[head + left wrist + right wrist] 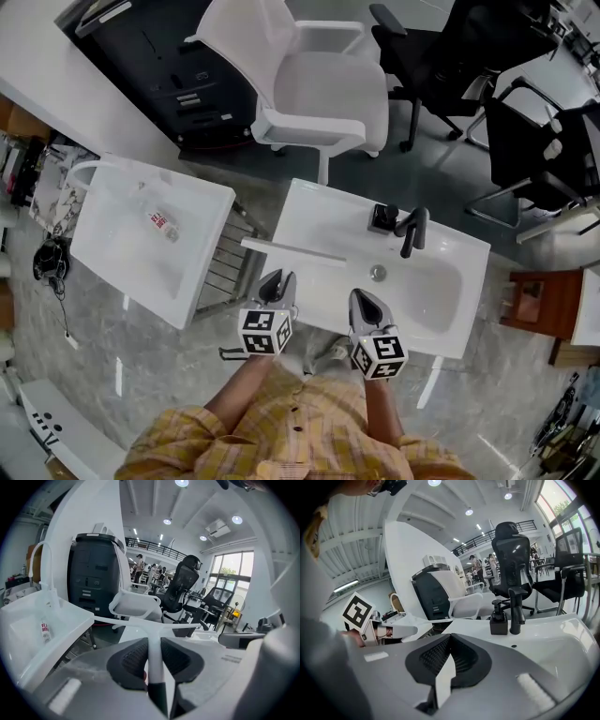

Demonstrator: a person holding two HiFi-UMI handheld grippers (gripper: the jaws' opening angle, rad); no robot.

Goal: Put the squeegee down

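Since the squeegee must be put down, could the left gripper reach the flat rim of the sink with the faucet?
Probably yes: the left gripper, shut on the squeegee, hangs at that sink's near edge, and the rim ahead looks bare.

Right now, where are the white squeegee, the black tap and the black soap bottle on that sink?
white T-shaped plastic squeegee [292, 250]: head view, middle of its blade bar.
black metal tap [412, 232]: head view, on its upright spout.
square black soap pump bottle [382, 217]: head view, on its top.

White sink [328, 223], black faucet [415, 231] and soap dispenser [382, 217] on its rim
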